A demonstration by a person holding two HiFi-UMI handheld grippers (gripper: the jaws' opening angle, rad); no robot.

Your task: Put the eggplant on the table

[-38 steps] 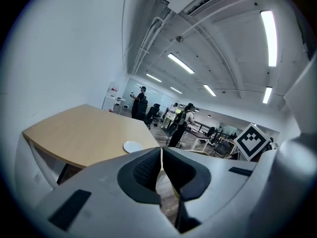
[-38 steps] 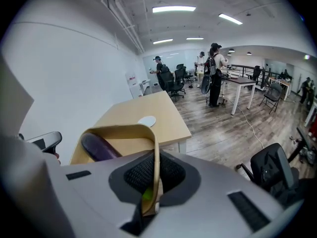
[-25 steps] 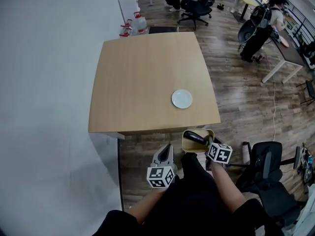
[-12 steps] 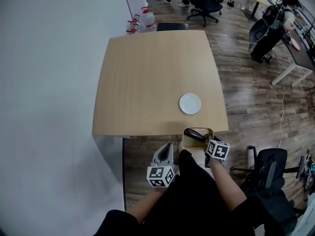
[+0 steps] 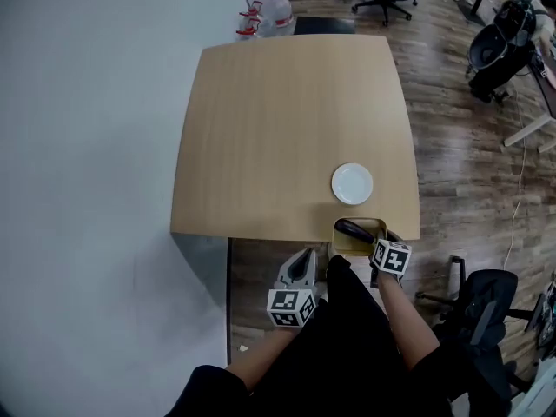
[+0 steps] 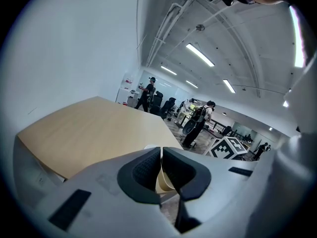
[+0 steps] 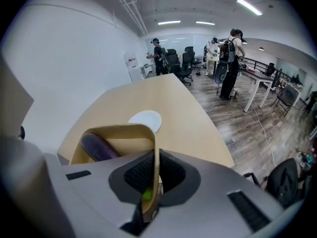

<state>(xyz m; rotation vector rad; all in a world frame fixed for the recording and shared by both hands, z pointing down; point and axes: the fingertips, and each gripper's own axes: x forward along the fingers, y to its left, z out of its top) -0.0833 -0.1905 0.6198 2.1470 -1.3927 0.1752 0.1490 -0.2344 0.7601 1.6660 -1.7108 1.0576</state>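
Observation:
A dark purple eggplant (image 5: 352,230) (image 7: 98,148) lies inside a tan bin (image 5: 337,248) (image 7: 116,129). My right gripper (image 5: 377,244) (image 7: 155,175) is shut on the bin's near rim and holds the bin at the front edge of the wooden table (image 5: 295,129) (image 7: 188,118). My left gripper (image 5: 303,258) (image 6: 162,162) is shut with nothing held, just left of the bin and below the table's front edge. In the left gripper view, part of the bin (image 6: 163,182) shows behind the jaws.
A white plate (image 5: 352,183) (image 7: 145,118) sits on the table near its front right corner. A white wall runs along the left. Water jugs (image 5: 265,11) stand beyond the far end. A black office chair (image 5: 482,294) is at my right, and people stand in the background.
Both grippers and the bin with the eggplant have moved forward to the table's front edge. The table and plate now sit closer in the head view.

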